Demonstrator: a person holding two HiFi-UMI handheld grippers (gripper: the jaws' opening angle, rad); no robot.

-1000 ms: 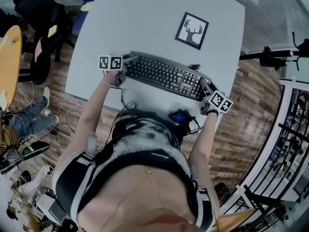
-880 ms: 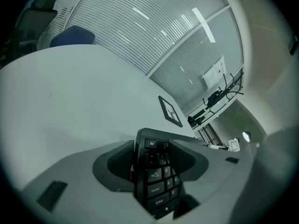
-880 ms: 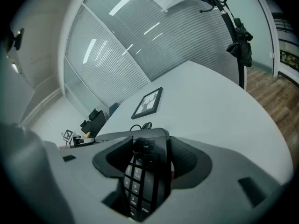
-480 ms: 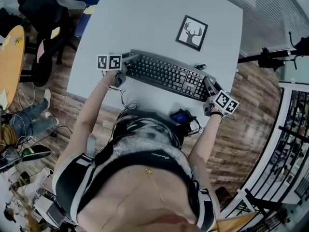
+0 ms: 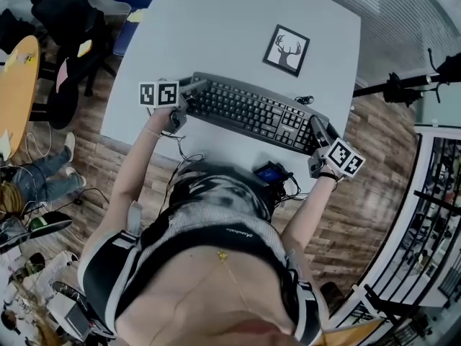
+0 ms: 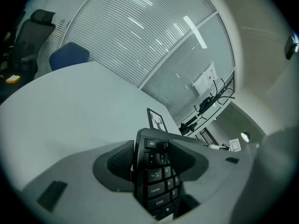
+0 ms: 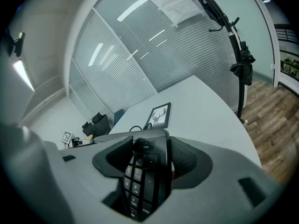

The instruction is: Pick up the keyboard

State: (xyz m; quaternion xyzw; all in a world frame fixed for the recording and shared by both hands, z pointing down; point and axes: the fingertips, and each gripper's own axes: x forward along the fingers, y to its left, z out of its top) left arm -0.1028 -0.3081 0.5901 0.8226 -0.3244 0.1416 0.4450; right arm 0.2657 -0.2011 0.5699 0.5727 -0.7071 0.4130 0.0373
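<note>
A black keyboard [image 5: 252, 112] hangs in the air above the white table [image 5: 216, 27], held by both ends. My left gripper [image 5: 193, 89] is shut on its left end, where the Esc key [image 6: 150, 143] shows between the pads. At the other end my right gripper [image 5: 315, 126] is shut on the number-pad end [image 7: 140, 176]. In the right gripper view the keyboard's cable [image 7: 136, 127] curls on the table behind it.
A framed deer picture [image 5: 287, 47] lies on the table beyond the keyboard. A small black device [image 5: 269, 175] sits at the table's near edge. Office chairs [image 5: 65, 13] stand to the left, a wooden round table [image 5: 16, 85] further left, a black stand [image 5: 403, 85] on the right.
Both grippers have risen with the keyboard between them; the keyboard now sits higher over the table and nearer the camera.
</note>
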